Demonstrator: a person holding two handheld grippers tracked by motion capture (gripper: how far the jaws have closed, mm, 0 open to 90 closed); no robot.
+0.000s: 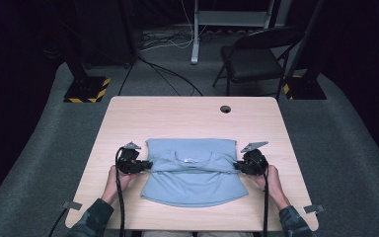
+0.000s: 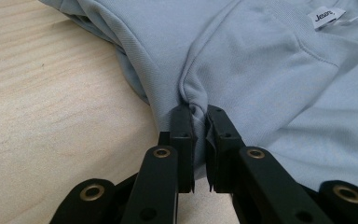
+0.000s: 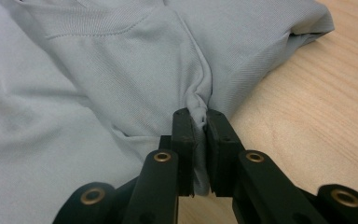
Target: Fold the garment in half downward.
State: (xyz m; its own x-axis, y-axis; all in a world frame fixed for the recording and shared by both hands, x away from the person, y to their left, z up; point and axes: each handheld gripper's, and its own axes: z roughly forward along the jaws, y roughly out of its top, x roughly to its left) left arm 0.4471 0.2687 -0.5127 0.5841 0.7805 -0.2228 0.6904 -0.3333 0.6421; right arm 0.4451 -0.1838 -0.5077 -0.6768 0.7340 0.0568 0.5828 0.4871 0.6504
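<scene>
Jaws on both sides are clenched on cloth: the left gripper [image 2: 200,122] pinches a bunched edge of the light blue shirt [image 1: 193,174], and the right gripper [image 3: 197,122] pinches the matching edge on the far side of it. Between the two pairs of jaws the shirt lies flat on the bench [image 1: 187,114], part folded, its neckline and small white label [image 2: 325,17] showing just beyond the left jaws. From above I see the left gripper [image 1: 145,166] and right gripper [image 1: 237,168] level with each other, a fold line running straight between them.

I judge that I am midway through a fold. To do it well I would keep both grips firm and lift both sides together at the same height, so the cloth stays taut between the jaws and the crease stays square. If one side leads, the fold will skew; too much pull could tug the bunched cloth free.

Beyond the bench stands a folding chair [image 1: 256,57].
</scene>
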